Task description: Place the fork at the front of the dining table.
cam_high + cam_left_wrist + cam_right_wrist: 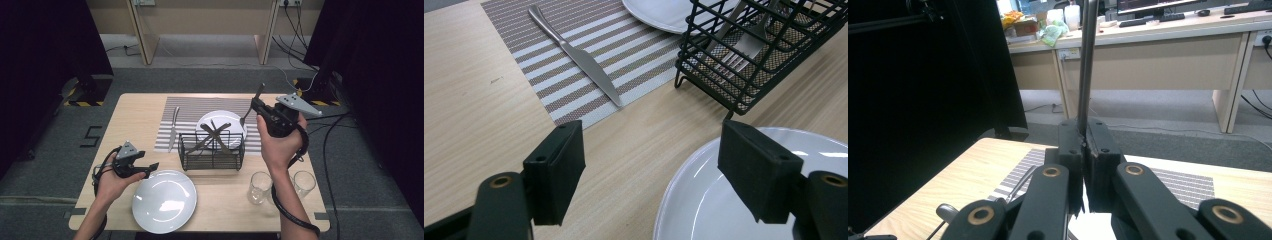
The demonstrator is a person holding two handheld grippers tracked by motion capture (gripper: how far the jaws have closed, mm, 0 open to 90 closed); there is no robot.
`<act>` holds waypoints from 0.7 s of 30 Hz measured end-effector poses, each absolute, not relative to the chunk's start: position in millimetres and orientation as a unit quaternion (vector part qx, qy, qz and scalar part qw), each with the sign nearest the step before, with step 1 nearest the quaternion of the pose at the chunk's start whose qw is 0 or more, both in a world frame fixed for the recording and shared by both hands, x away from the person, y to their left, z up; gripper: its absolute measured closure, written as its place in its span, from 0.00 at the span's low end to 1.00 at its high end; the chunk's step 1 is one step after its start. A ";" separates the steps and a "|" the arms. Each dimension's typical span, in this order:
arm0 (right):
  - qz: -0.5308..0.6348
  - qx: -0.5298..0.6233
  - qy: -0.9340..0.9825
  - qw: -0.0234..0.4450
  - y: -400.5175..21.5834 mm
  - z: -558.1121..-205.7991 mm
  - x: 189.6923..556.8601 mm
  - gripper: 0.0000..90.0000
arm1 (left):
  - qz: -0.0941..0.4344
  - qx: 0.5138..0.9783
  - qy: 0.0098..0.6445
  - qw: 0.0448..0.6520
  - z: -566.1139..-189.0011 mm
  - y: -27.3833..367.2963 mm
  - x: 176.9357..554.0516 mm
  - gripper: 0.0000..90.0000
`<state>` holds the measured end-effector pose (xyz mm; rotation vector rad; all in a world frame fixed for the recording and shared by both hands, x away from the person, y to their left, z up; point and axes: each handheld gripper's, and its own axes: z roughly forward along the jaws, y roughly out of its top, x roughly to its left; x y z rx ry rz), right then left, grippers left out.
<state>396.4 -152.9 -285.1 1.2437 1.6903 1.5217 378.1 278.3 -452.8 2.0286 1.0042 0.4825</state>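
- A fork [251, 106] is held clamped between the closed jaws of the right gripper [258, 107], raised above the far right part of the wooden table [135, 112], just beside the far white plate [235, 125].
- In the high view, the fork's tines are seen pointing down toward the plate's right edge, while its handle rises up and away past the jaws.
- In the right gripper view, the fork's handle [1087, 65] is seen standing nearly upright from between the two pressed-together pads [1070, 145].
- The left gripper [150, 168] is held low at the near left of the table, its jaws set wide apart with nothing between them.
- In the left gripper view, the two pads [556, 167] are seen hovering over bare wood and the rim of the near white plate [689, 200].
- A black wire basket [212, 150] is set between the two plates, with further cutlery [215, 134] crossed inside it.
- A table knife [173, 128] is laid lengthwise on the left part of the striped placemat [190, 107], well apart from the basket.
- Two clear drinking glasses [260, 187] are stood at the near right edge, one on either side of the person's right forearm.
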 end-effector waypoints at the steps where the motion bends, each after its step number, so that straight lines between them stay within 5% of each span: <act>1: 0.564 0.462 0.628 0.273 -153.2 -285.2 396.3 0.97 | 0.190 0.803 0.398 0.402 -452.6 278.3 378.1 0.29; 21: 0.557 0.475 0.621 0.281 -166.8 -288.9 395.6 0.97 | 0.190 0.802 0.398 0.403 -452.4 277.6 378.6 0.29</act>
